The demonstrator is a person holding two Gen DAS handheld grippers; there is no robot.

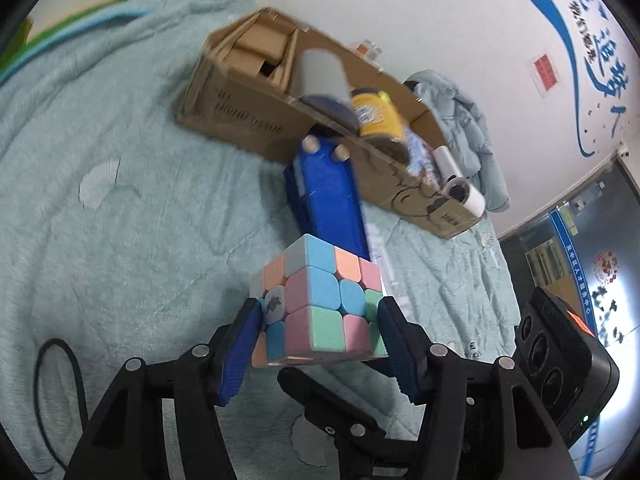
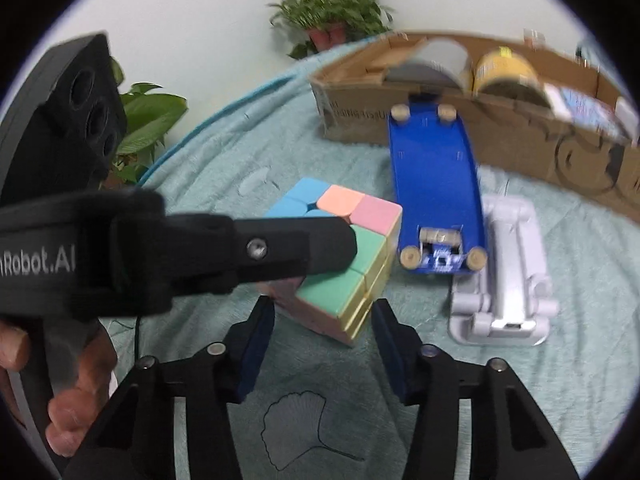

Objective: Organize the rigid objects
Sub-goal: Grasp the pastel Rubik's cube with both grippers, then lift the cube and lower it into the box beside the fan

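1. My left gripper (image 1: 318, 330): its blue pads were pressed on the two sides of the pastel puzzle cube (image 1: 318, 304), so it was gripping the cube. In the right wrist view one of its black fingers (image 2: 296, 248) crossed in front of the cube from the left.
2. Pastel puzzle cube: held between my left pads, just ahead of my right gripper (image 2: 322, 336). Whether it touched the bedcover, I could not tell.
3. My right gripper: jaws partly apart with nothing gripped. The cube's near corner sat just beyond the tips; the pads did not touch it.
4. Blue toy skateboard (image 2: 436, 184): upside down, tan wheels up, ahead of both grippers and just past the cube, its far end against the cardboard box (image 1: 248, 116).
5. White folding stand (image 2: 506, 276): flat on the bedcover, ahead and to the right of my right gripper, touching the skateboard's right edge.
6. Cardboard box: open-topped, farthest ahead. It held a yellow can (image 1: 378, 116), a dark-lidded pale container (image 1: 324, 76), a white roll (image 1: 466, 192) and smaller cartons; the details were blurred.
7. Light green bedcover (image 1: 120, 220): under everything, printed with ginkgo leaves; a black cable lay on it to the left of my left gripper.
8. Potted plants (image 2: 332, 16): beyond the bedcover by the white wall, ahead and left of my right gripper.
9. My hand (image 2: 76, 392): wrapped round the left gripper's handle, at my right gripper's left.
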